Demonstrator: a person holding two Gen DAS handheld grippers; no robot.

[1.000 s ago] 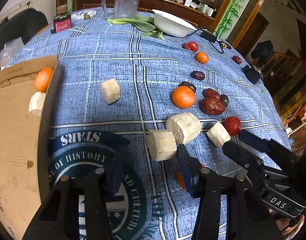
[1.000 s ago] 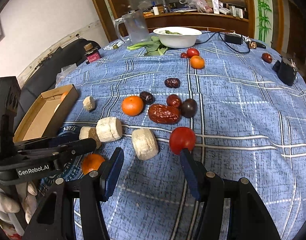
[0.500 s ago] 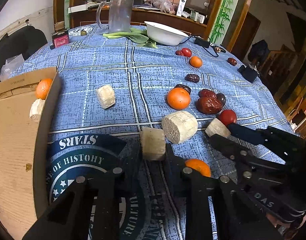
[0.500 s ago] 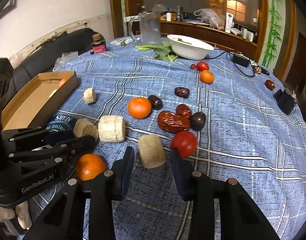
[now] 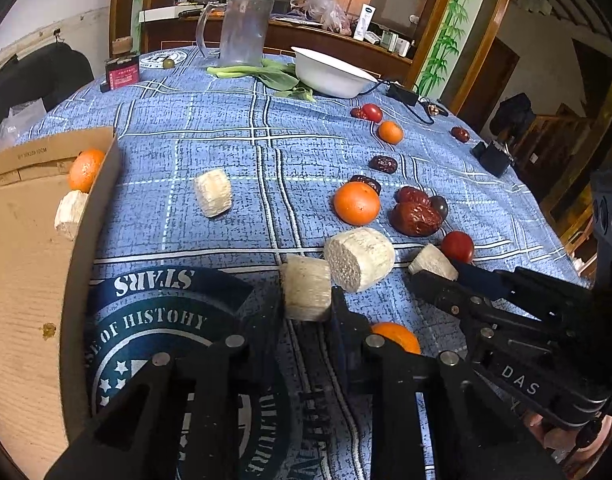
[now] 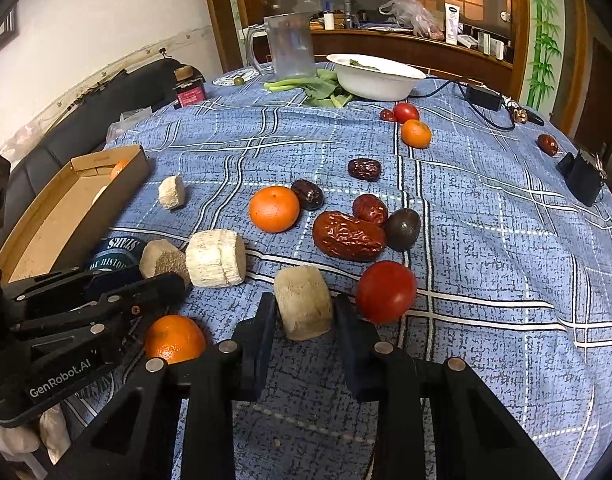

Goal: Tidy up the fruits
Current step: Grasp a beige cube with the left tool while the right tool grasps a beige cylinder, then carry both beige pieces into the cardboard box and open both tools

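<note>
My left gripper [image 5: 306,308] is shut on a pale yam chunk [image 5: 307,288] on the blue tablecloth; it also shows in the right wrist view [image 6: 162,260]. My right gripper [image 6: 304,312] is shut on another pale yam chunk [image 6: 304,307], seen in the left wrist view [image 5: 432,266]. A larger yam chunk [image 5: 360,258] lies between them. A tangerine [image 6: 174,338] lies by the left gripper's fingers. A red tomato [image 6: 386,291] sits just right of my right gripper. A cardboard box [image 5: 30,264] at the left holds a tangerine [image 5: 86,170] and a yam piece [image 5: 70,214].
On the cloth lie another yam chunk [image 5: 213,198], a tangerine [image 6: 274,208], red dates [image 6: 348,236], a dark fruit [image 6: 403,229], and a farther tomato [image 6: 406,112] and tangerine [image 6: 416,134]. A white bowl [image 6: 376,76], greens and a glass jug [image 6: 290,46] stand at the back.
Both grippers moved forward and closed: the left onto the near yam chunk, the right onto the yam chunk beside the tomato.
</note>
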